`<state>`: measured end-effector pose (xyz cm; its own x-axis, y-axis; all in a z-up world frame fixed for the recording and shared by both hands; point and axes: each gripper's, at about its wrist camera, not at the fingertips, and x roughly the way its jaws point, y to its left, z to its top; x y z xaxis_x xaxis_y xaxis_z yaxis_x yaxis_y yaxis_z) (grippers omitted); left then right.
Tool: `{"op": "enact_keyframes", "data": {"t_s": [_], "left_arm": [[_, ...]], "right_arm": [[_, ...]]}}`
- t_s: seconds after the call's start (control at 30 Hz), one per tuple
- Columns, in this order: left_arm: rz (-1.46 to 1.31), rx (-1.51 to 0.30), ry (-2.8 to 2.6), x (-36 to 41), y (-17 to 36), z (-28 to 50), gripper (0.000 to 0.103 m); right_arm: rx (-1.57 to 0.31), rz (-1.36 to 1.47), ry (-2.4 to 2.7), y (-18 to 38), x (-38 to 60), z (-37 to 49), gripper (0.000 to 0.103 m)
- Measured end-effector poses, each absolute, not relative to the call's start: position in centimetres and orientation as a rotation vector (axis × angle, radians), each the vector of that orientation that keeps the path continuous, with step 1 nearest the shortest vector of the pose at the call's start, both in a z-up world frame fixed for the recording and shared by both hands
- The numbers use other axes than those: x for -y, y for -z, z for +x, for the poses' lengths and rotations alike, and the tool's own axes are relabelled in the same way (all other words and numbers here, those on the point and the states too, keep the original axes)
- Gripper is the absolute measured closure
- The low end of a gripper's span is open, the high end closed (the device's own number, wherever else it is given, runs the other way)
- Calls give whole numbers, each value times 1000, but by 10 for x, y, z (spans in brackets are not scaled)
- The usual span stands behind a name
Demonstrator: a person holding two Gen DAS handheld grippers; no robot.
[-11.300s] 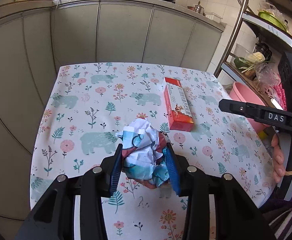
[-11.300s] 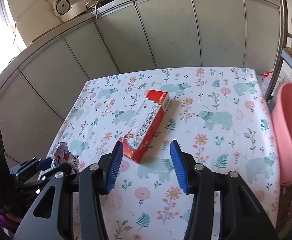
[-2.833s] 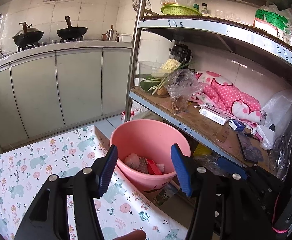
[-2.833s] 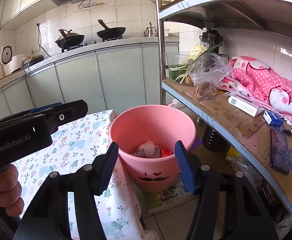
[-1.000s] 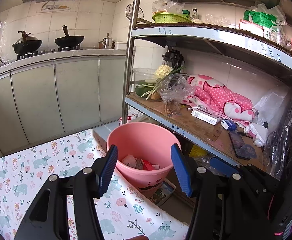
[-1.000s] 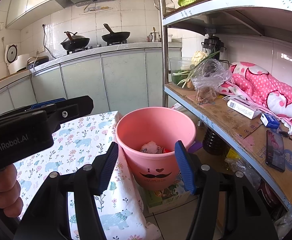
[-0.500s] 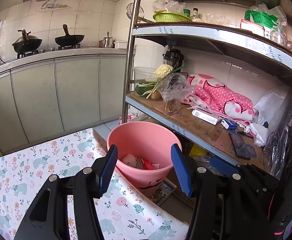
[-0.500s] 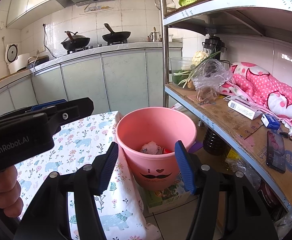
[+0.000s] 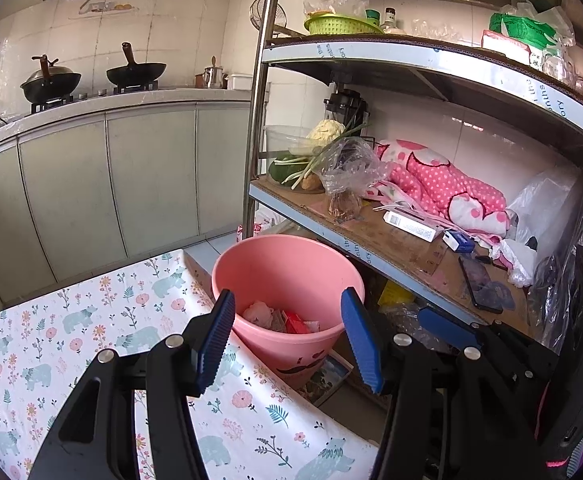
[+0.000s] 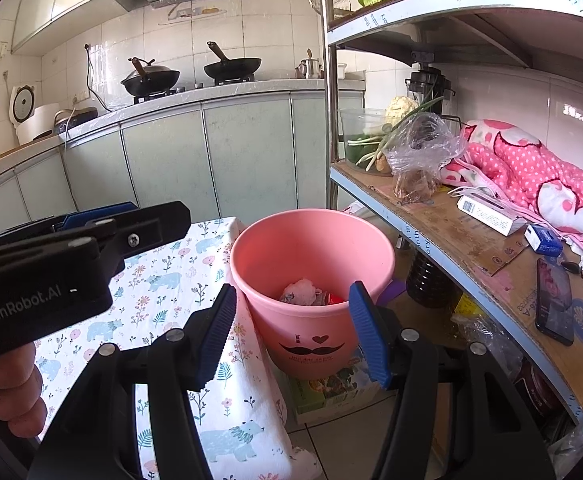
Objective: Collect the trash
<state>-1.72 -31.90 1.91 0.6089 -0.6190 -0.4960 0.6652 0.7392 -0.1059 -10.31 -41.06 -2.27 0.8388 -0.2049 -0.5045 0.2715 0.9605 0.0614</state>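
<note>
A pink bucket (image 9: 251, 258) (image 10: 319, 336) with a moustache print stands on the floor beside the table's far corner. Inside it lie crumpled paper (image 9: 257, 312) (image 10: 301, 290) and a red box (image 9: 293, 324) (image 10: 335, 299). My left gripper (image 9: 287, 336) hangs open in front of the bucket, nothing between its blue pads. My right gripper (image 10: 291, 328) is open too, empty, framing the bucket's front wall. The left gripper's black body (image 10: 43, 276) and the hand (image 10: 9, 384) holding it show at the left of the right wrist view.
A table with a bear-and-flower cloth (image 9: 71, 332) (image 10: 163, 280) lies left of the bucket. A metal shelf rack (image 9: 371, 240) (image 10: 451, 240) to the right holds vegetables, a plastic bag, pink dotted cloth, small boxes and a phone. Cabinets and a stove with woks stand behind.
None in the last second. Earlier, the left gripper held the crumpled paper and the red box lay on the table; both now lie in the bucket.
</note>
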Motion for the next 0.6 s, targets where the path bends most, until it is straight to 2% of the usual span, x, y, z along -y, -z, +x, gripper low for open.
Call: {"op": "enact_keyframes", "data": {"t_s": [0.6], "left_arm": [[85,-581,732,317,-6,-6,48]], "right_arm": [[-553,128,238,35,415,-91,44]]}}
